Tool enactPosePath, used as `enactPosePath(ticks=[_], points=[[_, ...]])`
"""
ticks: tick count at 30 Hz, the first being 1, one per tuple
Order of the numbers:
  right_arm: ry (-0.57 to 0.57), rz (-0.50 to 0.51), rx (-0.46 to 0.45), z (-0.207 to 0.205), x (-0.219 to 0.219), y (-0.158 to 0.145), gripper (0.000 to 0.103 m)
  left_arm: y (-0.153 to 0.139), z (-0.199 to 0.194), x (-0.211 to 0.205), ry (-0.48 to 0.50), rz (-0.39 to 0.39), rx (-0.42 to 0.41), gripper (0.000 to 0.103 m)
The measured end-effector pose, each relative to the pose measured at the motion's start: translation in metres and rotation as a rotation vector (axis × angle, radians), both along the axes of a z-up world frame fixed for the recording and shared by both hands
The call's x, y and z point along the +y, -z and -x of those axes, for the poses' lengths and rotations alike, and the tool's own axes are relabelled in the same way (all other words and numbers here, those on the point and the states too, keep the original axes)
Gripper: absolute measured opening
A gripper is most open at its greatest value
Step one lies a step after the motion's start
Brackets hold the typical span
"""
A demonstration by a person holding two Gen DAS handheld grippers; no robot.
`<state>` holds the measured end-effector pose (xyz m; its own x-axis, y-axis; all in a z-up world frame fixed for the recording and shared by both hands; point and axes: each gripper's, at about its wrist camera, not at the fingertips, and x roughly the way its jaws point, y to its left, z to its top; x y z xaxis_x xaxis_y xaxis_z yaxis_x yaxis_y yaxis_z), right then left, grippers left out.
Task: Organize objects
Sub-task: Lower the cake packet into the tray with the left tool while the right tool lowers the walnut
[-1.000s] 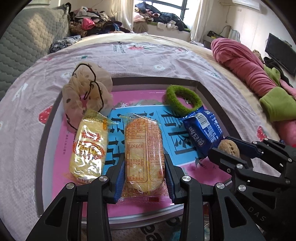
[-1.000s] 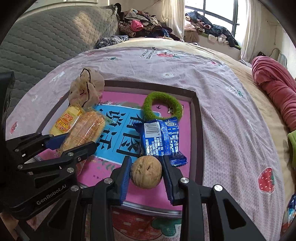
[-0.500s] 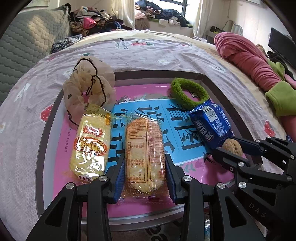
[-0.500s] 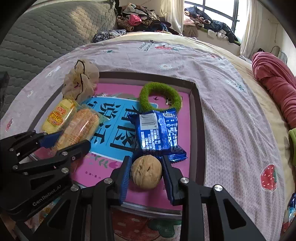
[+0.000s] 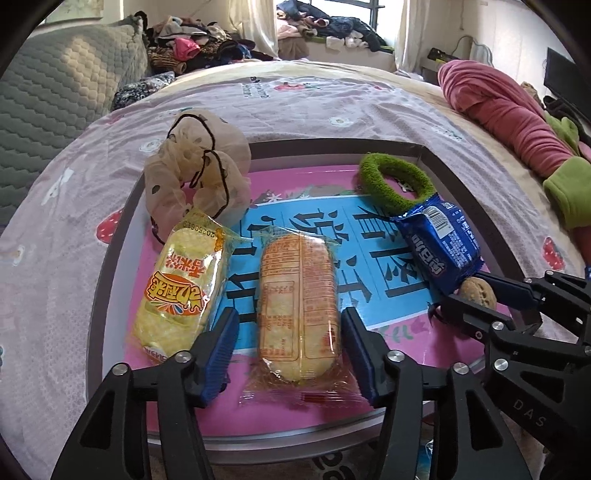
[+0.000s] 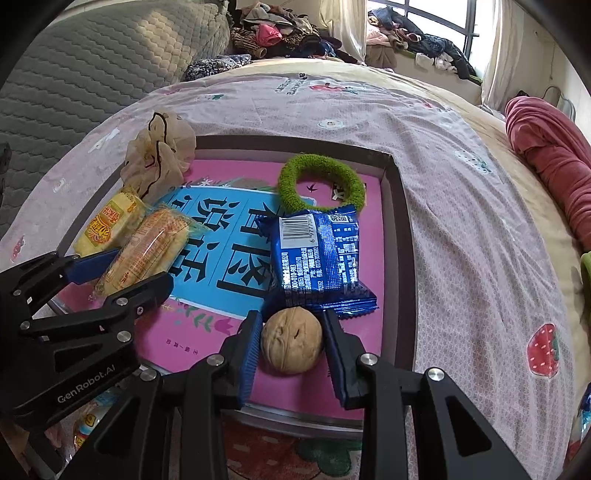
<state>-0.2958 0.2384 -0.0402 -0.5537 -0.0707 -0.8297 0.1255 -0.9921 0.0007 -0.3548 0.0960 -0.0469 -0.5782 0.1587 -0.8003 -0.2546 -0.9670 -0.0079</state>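
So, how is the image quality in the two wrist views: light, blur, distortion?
Left wrist view: daylight from the window, which is overexposed; strong fisheye bending of the tray's rim; the orange cracker pack is sharp. Right wrist view: the same curved edges and dark corners; soft glare on the blue snack pack; the walnut is in focus, no motion blur.

left wrist cam: sits right behind the left gripper (image 5: 290, 350), tilted steeply down over the near-left end of the tray (image 5: 110, 266), facing up the bed toward the window.
right wrist cam: same deal behind the right gripper (image 6: 291, 349), hovering close over the near-right end of the tray (image 6: 400, 236).
distance: both really close, fingers fill the bottom.
overlap: whole tray, green ring (image 5: 395, 181) (image 6: 321, 181), blue packet (image 5: 441, 242) (image 6: 319, 258), and each other's gripper at the frame edge.
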Motion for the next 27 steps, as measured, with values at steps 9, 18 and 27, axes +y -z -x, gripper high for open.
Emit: enactPosePath(ticks=[9,18,27], points=[[0.009,0.032,0.012,-0.002,0.004,-0.003,0.038,-0.003,-0.001,-0.003,-0.015,0.016,0.007,0.069],[0.015,0.053,0.023,-0.002,0.007,-0.008,0.049,-0.011,-0.006,-0.006,-0.019,0.019,0.02,0.079],[0.04,0.092,0.08,-0.011,0.016,-0.028,0.062,-0.016,-0.012,-0.005,-0.001,-0.003,-0.004,0.08]])
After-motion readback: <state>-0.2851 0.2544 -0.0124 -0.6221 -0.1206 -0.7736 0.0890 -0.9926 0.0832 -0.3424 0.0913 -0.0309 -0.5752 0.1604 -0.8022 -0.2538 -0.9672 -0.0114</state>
